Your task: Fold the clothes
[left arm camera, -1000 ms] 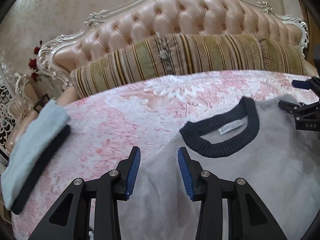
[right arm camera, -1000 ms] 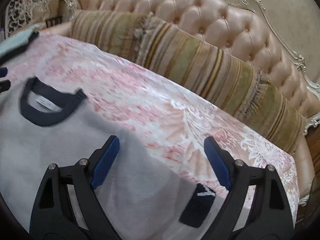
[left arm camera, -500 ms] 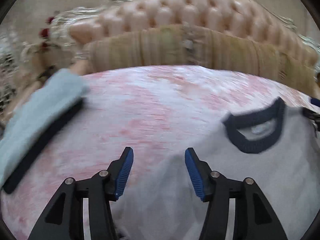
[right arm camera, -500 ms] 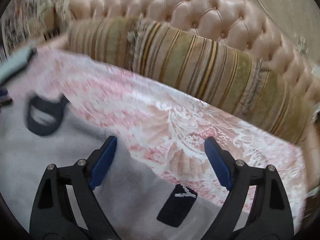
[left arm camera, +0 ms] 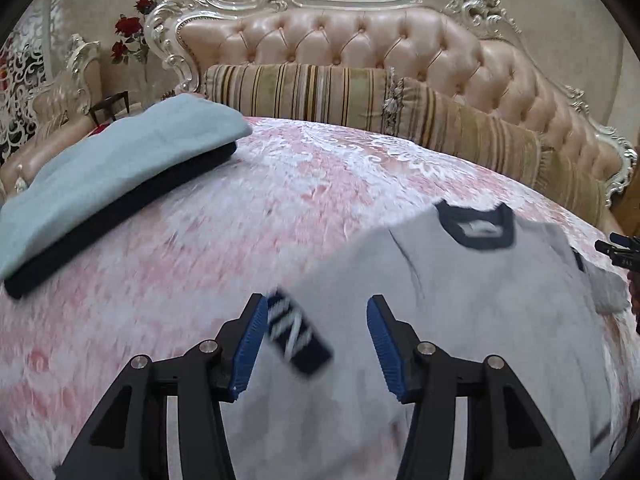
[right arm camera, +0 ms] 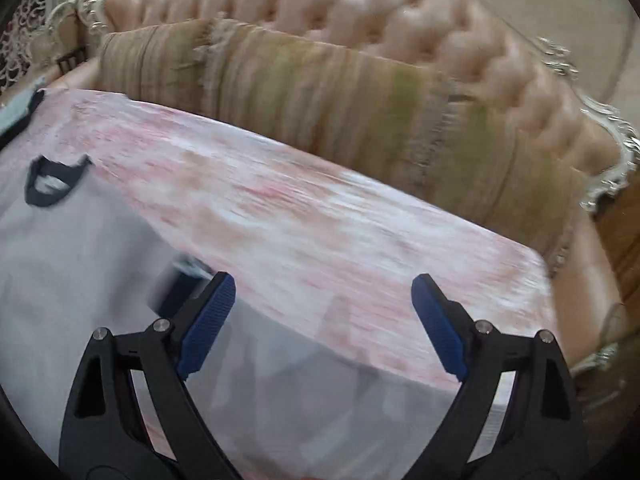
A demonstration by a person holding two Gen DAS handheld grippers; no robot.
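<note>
A grey sweater (left arm camera: 460,320) with a navy collar (left arm camera: 474,226) lies flat on the pink patterned bedspread (left arm camera: 240,220). Its left sleeve ends in a navy cuff with white stripes (left arm camera: 298,332), which lies between the blue pads of my left gripper (left arm camera: 316,340); that gripper is open and hovers over the cuff. In the right wrist view the sweater (right arm camera: 80,260) fills the lower left, its navy collar (right arm camera: 52,184) far left and a navy cuff (right arm camera: 176,288) just left of my right gripper (right arm camera: 322,320). The right gripper is wide open above the sweater's edge, holding nothing.
A folded stack, light blue over navy (left arm camera: 116,176), rests at the bed's left. Striped bolster pillows (left arm camera: 360,104) line the tufted pink headboard (left arm camera: 360,48). Red flowers (left arm camera: 128,36) stand far left. The other gripper's tip (left arm camera: 618,250) shows at the right edge.
Both grippers have pulled back from the collar towards the sleeves. The left moved left and now has the striped cuff between its pads; the right slid right past its cuff. Both stayed open.
</note>
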